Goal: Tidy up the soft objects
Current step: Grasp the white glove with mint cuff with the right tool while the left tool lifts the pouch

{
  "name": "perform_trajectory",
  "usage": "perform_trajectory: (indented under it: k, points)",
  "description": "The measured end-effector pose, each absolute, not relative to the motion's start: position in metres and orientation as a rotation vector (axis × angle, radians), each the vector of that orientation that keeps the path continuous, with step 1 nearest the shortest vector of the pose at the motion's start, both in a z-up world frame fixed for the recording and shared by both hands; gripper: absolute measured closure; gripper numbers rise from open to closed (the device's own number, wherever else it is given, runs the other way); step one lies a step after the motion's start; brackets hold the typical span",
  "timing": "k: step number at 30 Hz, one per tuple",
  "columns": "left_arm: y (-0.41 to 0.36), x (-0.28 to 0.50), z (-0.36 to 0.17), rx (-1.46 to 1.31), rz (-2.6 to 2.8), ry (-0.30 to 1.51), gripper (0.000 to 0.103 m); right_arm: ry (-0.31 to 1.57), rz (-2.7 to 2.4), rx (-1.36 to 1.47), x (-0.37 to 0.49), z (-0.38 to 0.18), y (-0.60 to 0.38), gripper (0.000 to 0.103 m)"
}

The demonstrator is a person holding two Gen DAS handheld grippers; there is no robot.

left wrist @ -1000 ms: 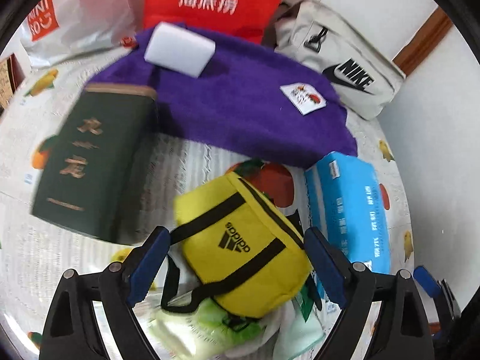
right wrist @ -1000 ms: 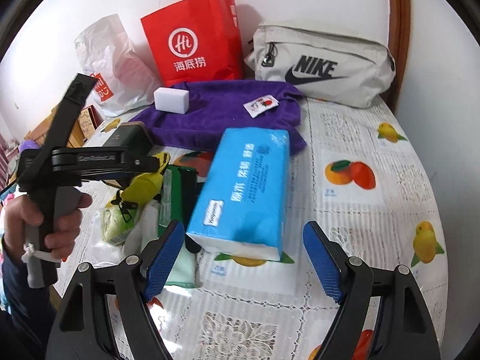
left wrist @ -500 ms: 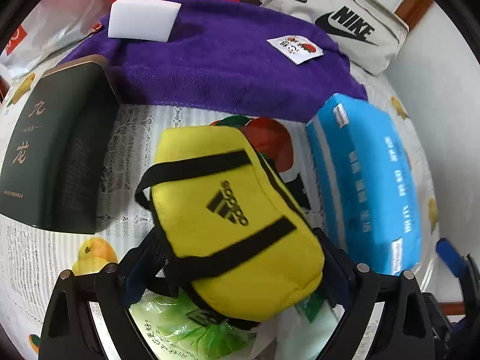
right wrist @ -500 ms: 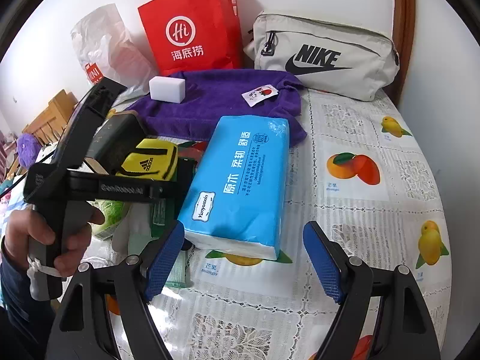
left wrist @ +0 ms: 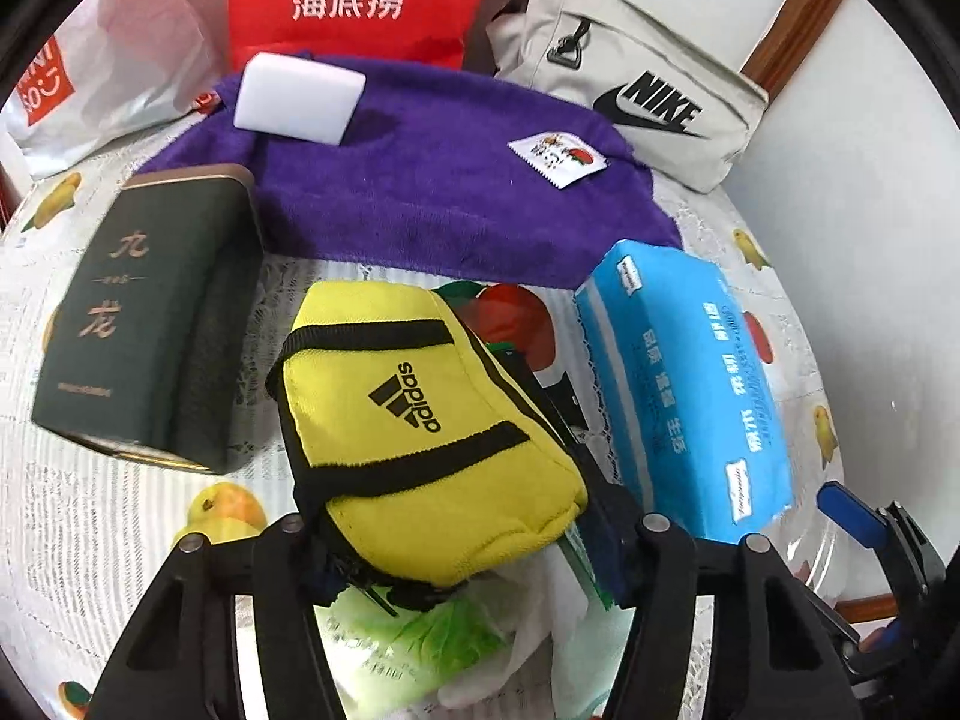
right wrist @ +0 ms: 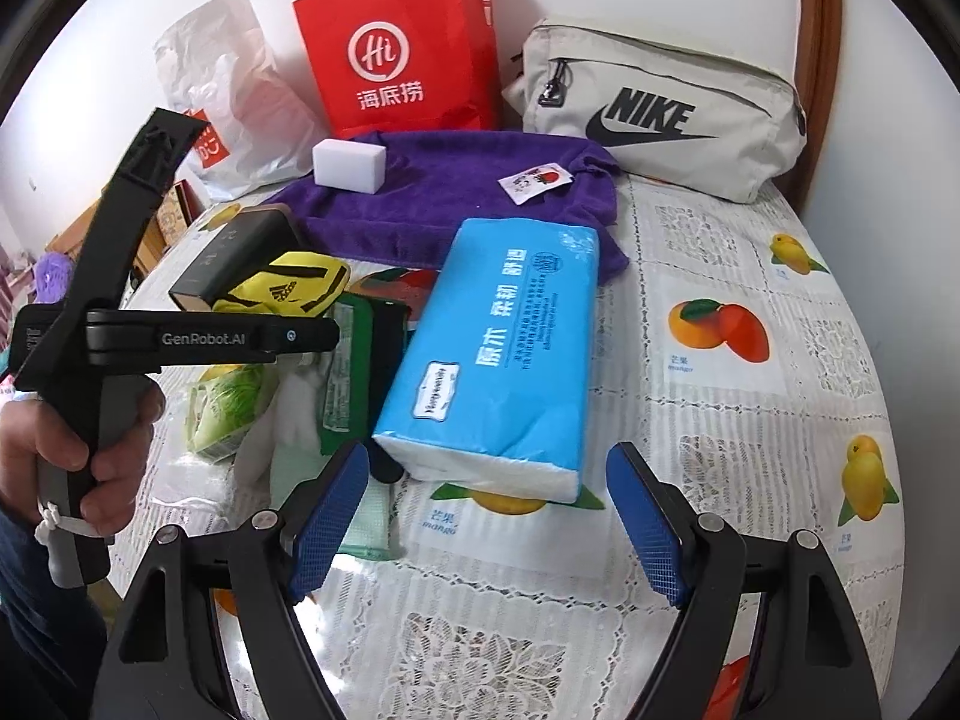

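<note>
While the left gripper (left wrist: 456,531) closes around it, the yellow pouch (left wrist: 420,414) lies lengthwise between the jaws.

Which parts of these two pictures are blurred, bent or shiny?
Left wrist view: the dark box is slightly motion-blurred; the yellow pouch is sharp. Right wrist view: sharp throughout; the door frame curves from fisheye; glare on the tablecloth.

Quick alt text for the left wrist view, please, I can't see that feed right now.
The left gripper has its jaws closing around a yellow Adidas pouch on a fruit-print tablecloth. A dark green box lies left of it, a blue tissue pack right, a purple towel behind.
</note>
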State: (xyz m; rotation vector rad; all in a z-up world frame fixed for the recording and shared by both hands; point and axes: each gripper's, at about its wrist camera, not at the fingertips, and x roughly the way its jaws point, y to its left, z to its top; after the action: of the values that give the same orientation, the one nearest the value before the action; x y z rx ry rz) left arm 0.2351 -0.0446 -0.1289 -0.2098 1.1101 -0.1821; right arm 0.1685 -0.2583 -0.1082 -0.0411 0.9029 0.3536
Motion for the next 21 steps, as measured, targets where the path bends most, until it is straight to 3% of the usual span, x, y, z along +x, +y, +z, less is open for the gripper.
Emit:
perform_trajectory:
  k: [21]
  points:
    - [0.002,0.151,-0.097,-0.209,-0.212,0.974,0.044,0.895,0.465,-0.080,0.136,-0.123,-0.198,0.022]
